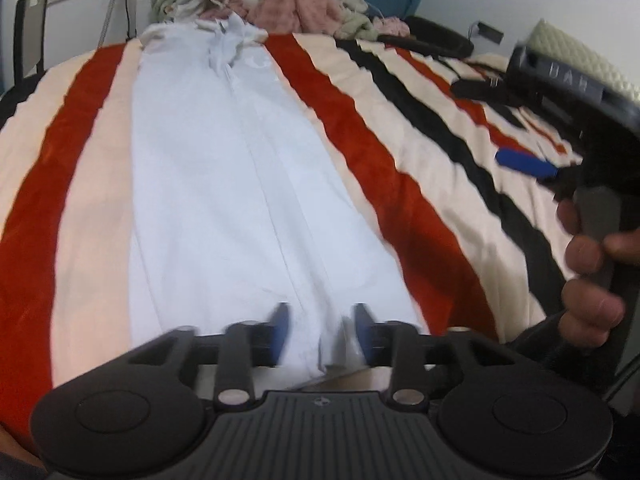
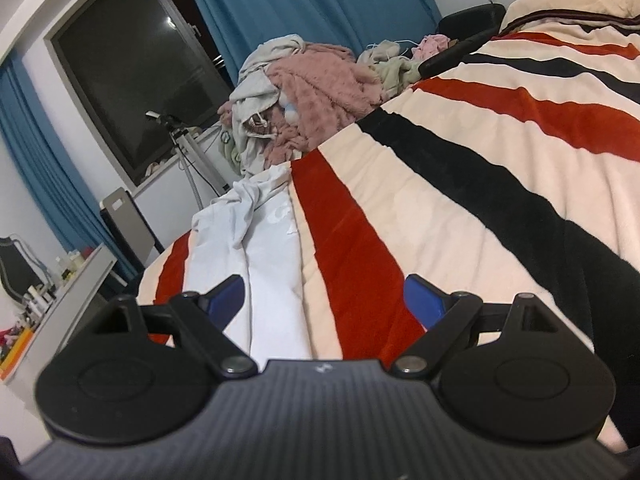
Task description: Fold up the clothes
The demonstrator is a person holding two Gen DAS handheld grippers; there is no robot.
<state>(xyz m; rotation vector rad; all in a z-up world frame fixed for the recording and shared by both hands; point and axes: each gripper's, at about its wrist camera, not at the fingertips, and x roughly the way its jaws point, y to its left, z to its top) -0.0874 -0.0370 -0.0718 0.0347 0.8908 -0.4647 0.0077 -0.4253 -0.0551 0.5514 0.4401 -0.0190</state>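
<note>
The pale blue-white cotton trousers [image 1: 224,184] lie flat, lengthwise up the middle of the frame, on the red, cream and black striped blanket [image 1: 400,184]. The left gripper [image 1: 322,330] hangs released over the near hem; the right gripper [image 2: 322,300] gapes empty. Judged next: pinch the hem and fold it toward the waistband.

Trousers hem [image 1: 332,360]: near edge hidden behind the left gripper [image 1: 322,332] body.
Left pads [image 1: 280,328]: motion-blurred; contact with cloth cannot be told.
Right gripper [image 1: 568,92]: blurred, cut off by the left view's right edge.
Pile [image 2: 304,92]: single garments cannot be told apart.
Shelf items [image 2: 36,292]: too small to identify.
</note>
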